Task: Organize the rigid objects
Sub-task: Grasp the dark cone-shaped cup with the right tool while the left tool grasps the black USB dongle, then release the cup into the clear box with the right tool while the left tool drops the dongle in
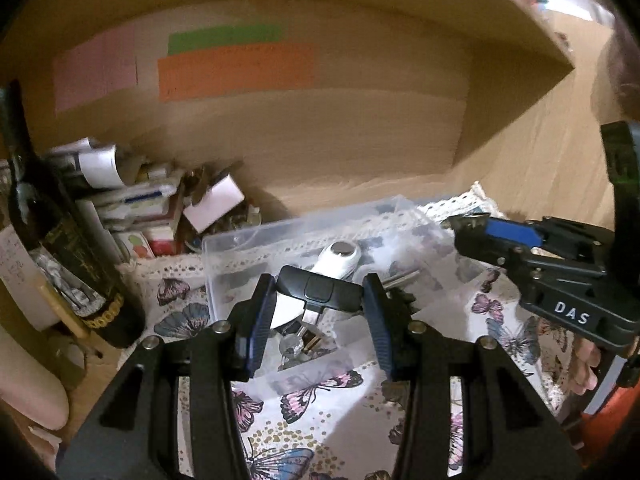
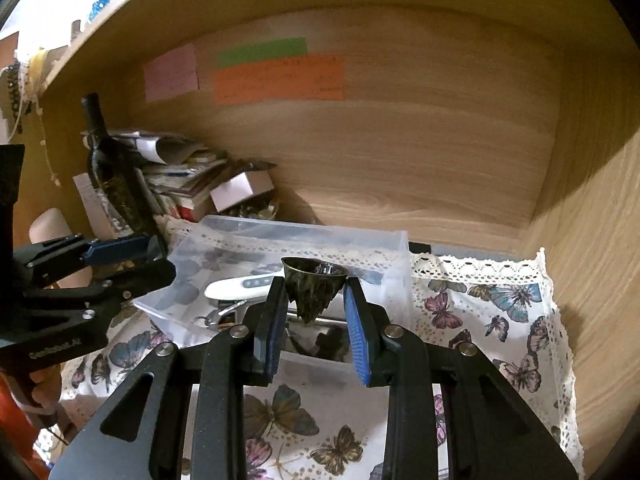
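Above clear bin (image 1: 224,248), left gripper (image 1: 320,300) clamps black fob (image 1: 320,293); right gripper (image 2: 316,300) pinches bronze cup (image 2: 314,284) (both lifted)

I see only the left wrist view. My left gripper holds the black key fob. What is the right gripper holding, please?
Observer: A dark bronze cone-shaped cup, rim up, clamped in the right gripper.
Operator: Is it over the clear box?
Observer: It appears so, above the near part of the clear box.
Operator: What lies right of the box?
Observer: The butterfly cloth runs to the wooden side wall.
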